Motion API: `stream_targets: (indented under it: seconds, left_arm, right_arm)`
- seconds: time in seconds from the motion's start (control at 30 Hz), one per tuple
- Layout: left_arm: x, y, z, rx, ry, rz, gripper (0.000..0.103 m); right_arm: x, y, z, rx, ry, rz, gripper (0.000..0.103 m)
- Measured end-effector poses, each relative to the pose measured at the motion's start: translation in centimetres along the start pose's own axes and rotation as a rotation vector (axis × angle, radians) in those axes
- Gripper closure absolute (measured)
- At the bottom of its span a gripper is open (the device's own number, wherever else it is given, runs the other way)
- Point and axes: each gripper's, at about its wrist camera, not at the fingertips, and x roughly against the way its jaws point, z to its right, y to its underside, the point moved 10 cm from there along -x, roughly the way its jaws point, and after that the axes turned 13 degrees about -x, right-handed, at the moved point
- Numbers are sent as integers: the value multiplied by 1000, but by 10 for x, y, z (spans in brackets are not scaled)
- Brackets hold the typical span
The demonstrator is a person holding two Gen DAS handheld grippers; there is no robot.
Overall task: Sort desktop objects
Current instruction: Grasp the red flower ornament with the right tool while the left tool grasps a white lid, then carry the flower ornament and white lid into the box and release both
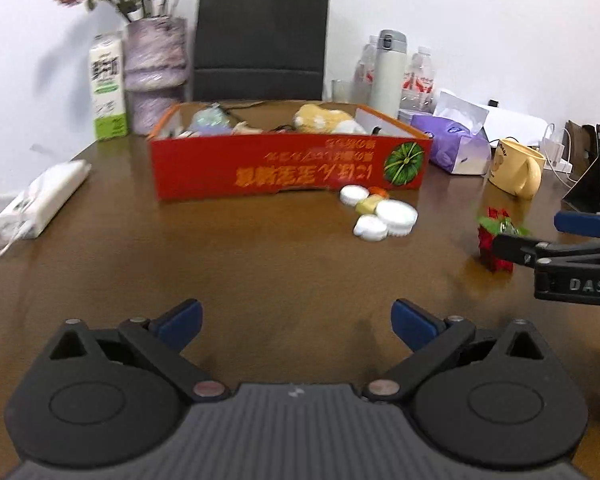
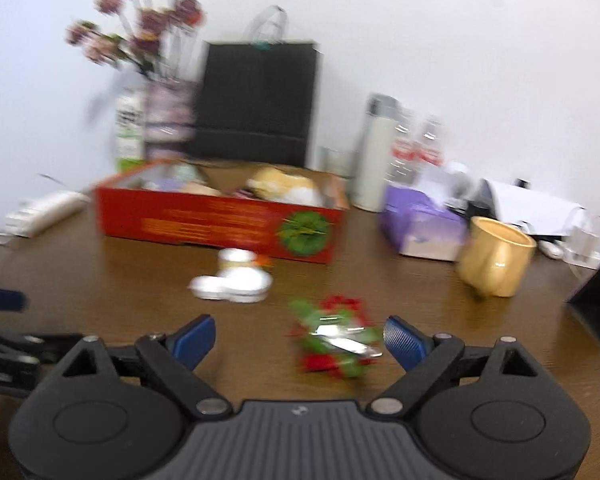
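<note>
Right gripper jaws wide, straddling the red-and-green crinkled foil ornament on the brown wooden counter, probably lined up for pickup; blur hides contact. Left gripper wide, empty. Red cardboard box beyond.

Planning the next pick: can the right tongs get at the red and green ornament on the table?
Probably yes: the right tongs stand open, the red and green ornament lies between their tips, nothing blocking.

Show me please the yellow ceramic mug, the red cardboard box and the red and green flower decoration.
Yellow ceramic mug (image 1: 518, 174): left wrist view, on its side wall.
Red cardboard box (image 1: 204, 168): left wrist view, on its front wall.
Red and green flower decoration (image 2: 334, 340): right wrist view, on its middle.
</note>
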Motion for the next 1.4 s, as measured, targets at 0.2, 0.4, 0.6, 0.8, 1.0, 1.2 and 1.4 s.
stream_targets:
  seconds: [0.2, 0.4, 0.6, 0.8, 1.0, 1.2, 1.4]
  left_arm:
    - [-49, -40, 24, -28, 110, 0, 14]
    - [-97, -55, 35, -54, 128, -67, 36]
    - [-109, -59, 38, -109, 89, -35, 65]
    - [-86, -46, 30, -82, 80, -27, 74]
    - [-31, -11, 16, 34, 68, -45, 74]
    - [29, 8, 2, 47, 23, -6, 74]
    - [58, 19, -5, 62, 16, 24, 74]
  right_arm:
    - [-46, -8, 33, -60, 34, -79, 23]
    - [-66, 6, 28, -128, -73, -145, 58]
    - [-69, 7, 31, -185, -109, -170, 60]
    - [-69, 5, 37, -240, -142, -170, 60]
    - [-67, 6, 31, -218, -139, -172, 61]
    - [-37, 13, 15, -167, -102, -135, 62]
    - [24, 31, -41, -119, -211, -110, 62]
